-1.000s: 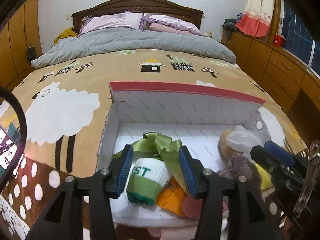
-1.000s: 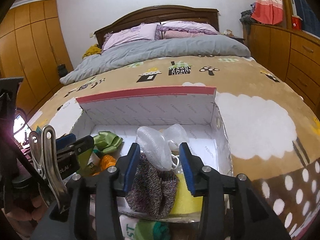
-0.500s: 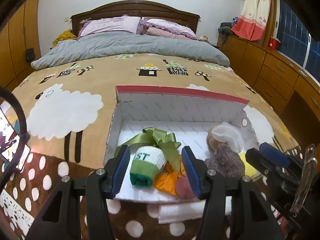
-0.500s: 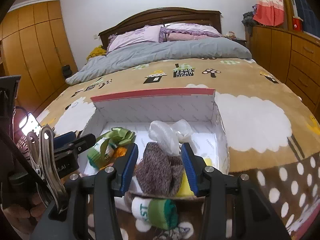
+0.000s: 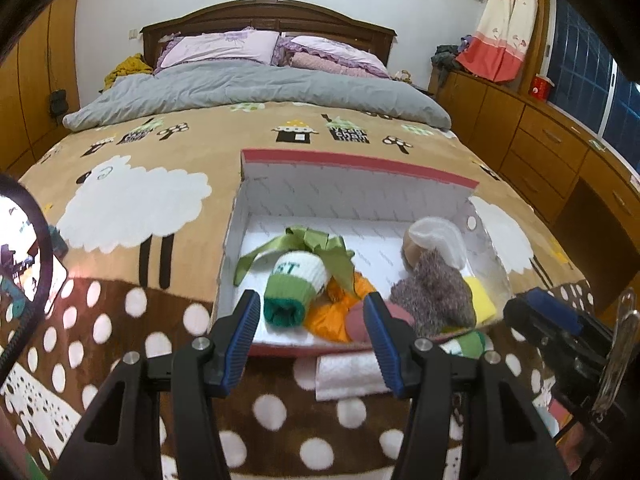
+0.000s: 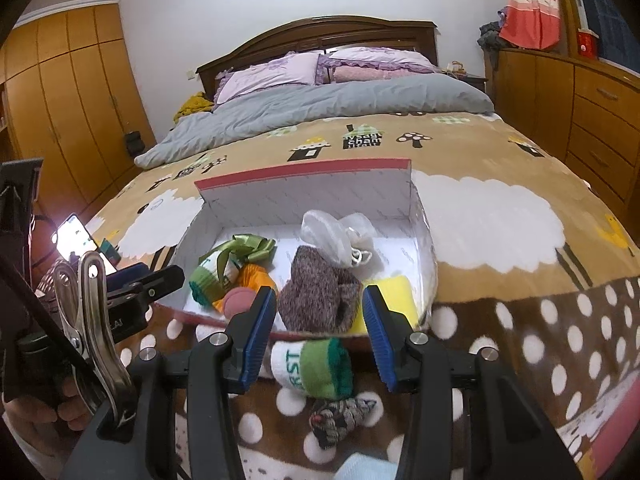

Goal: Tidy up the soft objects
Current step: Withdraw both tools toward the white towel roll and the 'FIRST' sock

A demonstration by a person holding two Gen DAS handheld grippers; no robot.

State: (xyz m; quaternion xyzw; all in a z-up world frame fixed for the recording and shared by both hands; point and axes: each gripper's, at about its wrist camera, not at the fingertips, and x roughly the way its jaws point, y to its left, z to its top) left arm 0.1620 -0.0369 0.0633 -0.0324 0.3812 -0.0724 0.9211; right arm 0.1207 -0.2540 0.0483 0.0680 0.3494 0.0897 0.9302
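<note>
Plainly light, squashy and easily dented: rolled green-and-white sock [image 6: 312,368] lying on the blanket [image 6: 520,320] just before the white box [image 6: 304,196], between spread empty right gripper [image 6: 316,332] jaws, best pinched mid-roll; left gripper [image 5: 312,332] likewise wide, empty.

The second white-green sock [image 5: 468,345] shows only partly behind the box's [image 5: 352,168] near rim. The yellow sponge [image 6: 390,292] is half covered by the grey knitted sock [image 6: 320,300]. A light blue item [image 6: 360,468] is cut by the bottom edge. The lettering on the sock [image 6: 312,368] is unreadable.
</note>
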